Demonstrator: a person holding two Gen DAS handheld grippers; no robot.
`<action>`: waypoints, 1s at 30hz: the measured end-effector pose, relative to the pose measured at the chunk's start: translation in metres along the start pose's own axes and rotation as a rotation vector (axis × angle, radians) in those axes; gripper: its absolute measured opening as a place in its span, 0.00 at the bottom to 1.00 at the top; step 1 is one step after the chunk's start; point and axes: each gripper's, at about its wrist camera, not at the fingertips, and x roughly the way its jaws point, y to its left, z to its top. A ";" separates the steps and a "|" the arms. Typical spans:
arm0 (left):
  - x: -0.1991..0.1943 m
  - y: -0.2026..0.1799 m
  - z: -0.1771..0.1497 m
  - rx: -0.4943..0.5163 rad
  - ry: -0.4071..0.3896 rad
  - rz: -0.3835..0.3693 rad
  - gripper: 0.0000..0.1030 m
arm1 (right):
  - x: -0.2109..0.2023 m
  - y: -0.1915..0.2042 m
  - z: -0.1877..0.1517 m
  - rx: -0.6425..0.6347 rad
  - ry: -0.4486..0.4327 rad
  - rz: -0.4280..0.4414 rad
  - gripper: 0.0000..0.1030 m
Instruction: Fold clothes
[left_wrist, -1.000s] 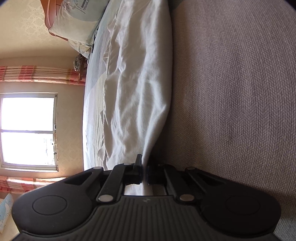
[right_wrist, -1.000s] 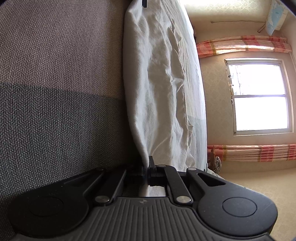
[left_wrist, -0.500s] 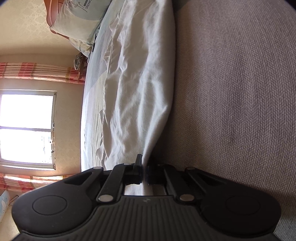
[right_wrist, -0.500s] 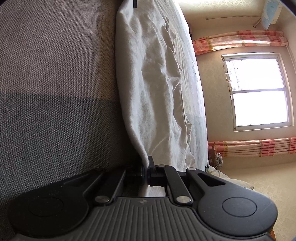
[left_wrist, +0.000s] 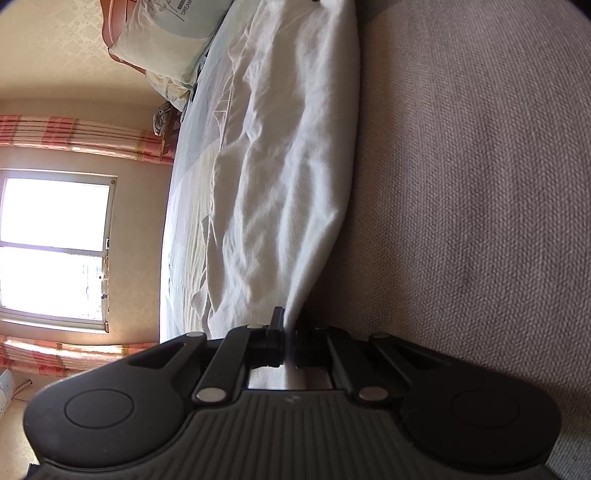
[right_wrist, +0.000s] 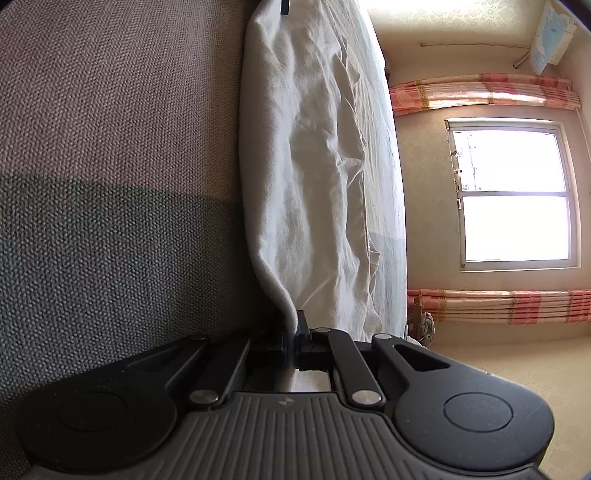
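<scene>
Little has changed since the earlier frames: both views have drifted only slightly, and the white cloth (left_wrist: 280, 177) stays stretched between the two tools. Left hand-held gripper (left_wrist: 285, 334) is pressed together on one corner of the cloth, and the right hand-held gripper (right_wrist: 292, 338) pinches the opposite corner, so a taut edge runs from one to the other. That edge hangs just above the grey blanket (left_wrist: 472, 192), while the rest of the cloth trails over the bed (right_wrist: 388, 206) toward the window (right_wrist: 513, 192). This looks like the carry of a fold, a judgement from the raised edge. To do it well, keep both corners level and equally tense, bring them over together, and lay the edge square on the far hem before letting go; slack on one side would skew the crease. What kind of garment this is cannot be told, its far hem lies among wrinkles, and the pads themselves are hidden by the fabric. A pillow (left_wrist: 166, 40) sits at the head of the bed.
</scene>
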 end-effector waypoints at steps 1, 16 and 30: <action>0.001 0.001 0.000 0.000 0.000 0.000 0.00 | 0.000 -0.001 0.000 0.005 0.000 0.003 0.09; 0.003 0.019 -0.001 -0.029 -0.037 -0.025 0.00 | -0.004 -0.019 -0.004 0.047 -0.010 0.074 0.07; -0.015 0.028 0.003 -0.037 -0.072 0.037 0.00 | -0.032 -0.043 -0.007 0.082 -0.022 0.063 0.07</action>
